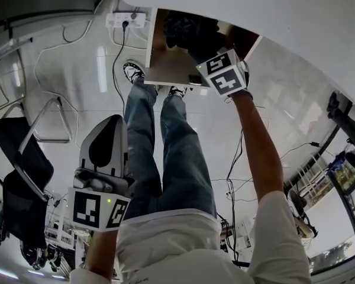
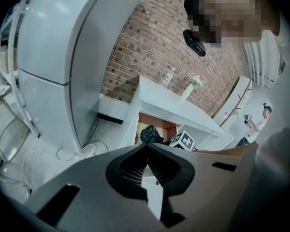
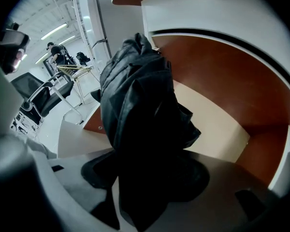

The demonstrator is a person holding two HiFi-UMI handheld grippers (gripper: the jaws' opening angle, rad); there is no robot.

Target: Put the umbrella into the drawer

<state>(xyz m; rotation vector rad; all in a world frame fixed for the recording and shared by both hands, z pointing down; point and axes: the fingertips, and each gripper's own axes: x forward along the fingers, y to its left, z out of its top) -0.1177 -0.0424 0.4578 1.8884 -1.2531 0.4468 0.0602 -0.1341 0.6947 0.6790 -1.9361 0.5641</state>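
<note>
Soft, light and likely slippery, the folded black fabric umbrella (image 3: pixel 140 105) is pinched in the right claw (image 3: pixel 135 170) within the open brown wooden drawer (image 3: pixel 217 129) at twelve o'clock, probably best gripped on its stiff core; the left claw (image 2: pixel 146 150), at seven o'clock, is pressed together, empty.

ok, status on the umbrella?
Right gripper shut on umbrella over the open drawer, not released. Left gripper shut, empty, held back. Nothing in the way.
</note>
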